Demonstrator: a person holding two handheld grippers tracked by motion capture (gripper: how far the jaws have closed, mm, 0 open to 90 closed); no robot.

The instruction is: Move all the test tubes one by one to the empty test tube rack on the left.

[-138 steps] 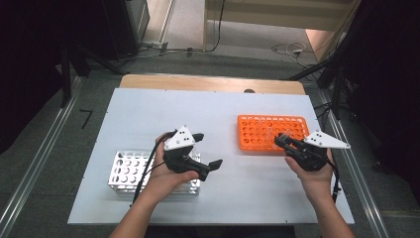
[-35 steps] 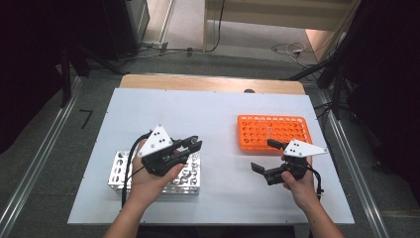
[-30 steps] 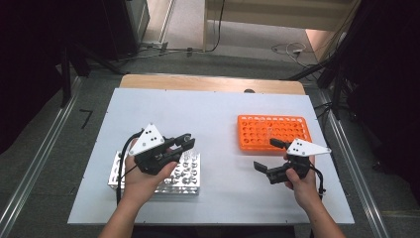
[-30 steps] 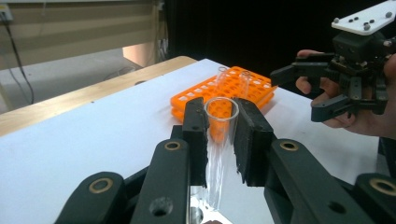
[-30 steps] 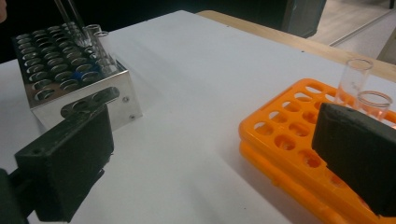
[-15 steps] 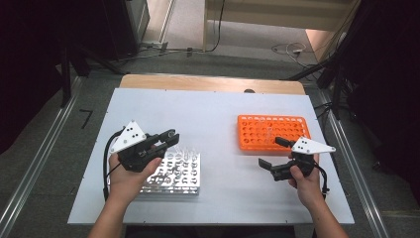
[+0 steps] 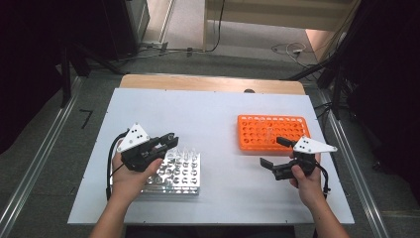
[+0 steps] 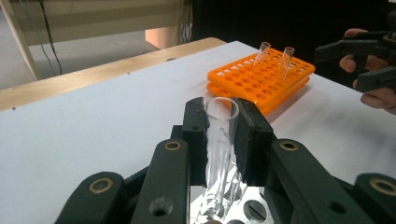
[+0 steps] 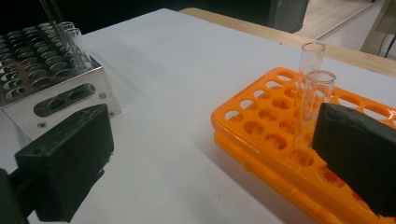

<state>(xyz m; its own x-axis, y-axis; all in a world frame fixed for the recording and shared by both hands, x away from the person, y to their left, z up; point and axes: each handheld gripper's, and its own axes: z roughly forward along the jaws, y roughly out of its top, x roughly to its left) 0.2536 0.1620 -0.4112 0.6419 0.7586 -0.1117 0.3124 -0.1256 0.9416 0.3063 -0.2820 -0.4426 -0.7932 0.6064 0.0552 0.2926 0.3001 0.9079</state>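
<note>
I am gripping a clear glass tube [image 8: 221, 140] in the left tongs [image 8: 221, 135], jaws closed tight on its upper part, mouth up. The tube's foot is sitting at the steel rack [image 7: 174, 172], at about seven o'clock on the counter [image 7: 213, 106]; I cannot tell whether it is clear of its hole. The right tongs [image 9: 205, 154] are standing wide open and holding nothing, hovering at the near edge of the orange rack [image 7: 273, 132], which is lying at about three o'clock.

Risks, in my judgement: the tube is leaning slightly between the pads, so drawing it off-axis could be catching the rack's hole edge and cracking the glass or dragging the rack. A hard squeeze on thin glass could also be breaking it. The right tongs are sitting close to the two tubes [image 9: 314, 88] standing in the orange rack; a careless sweep could be tipping them.

Contents: the steel rack is holding several clear tubes at its far edge, all apparently empty; most holes are vacant.
</note>
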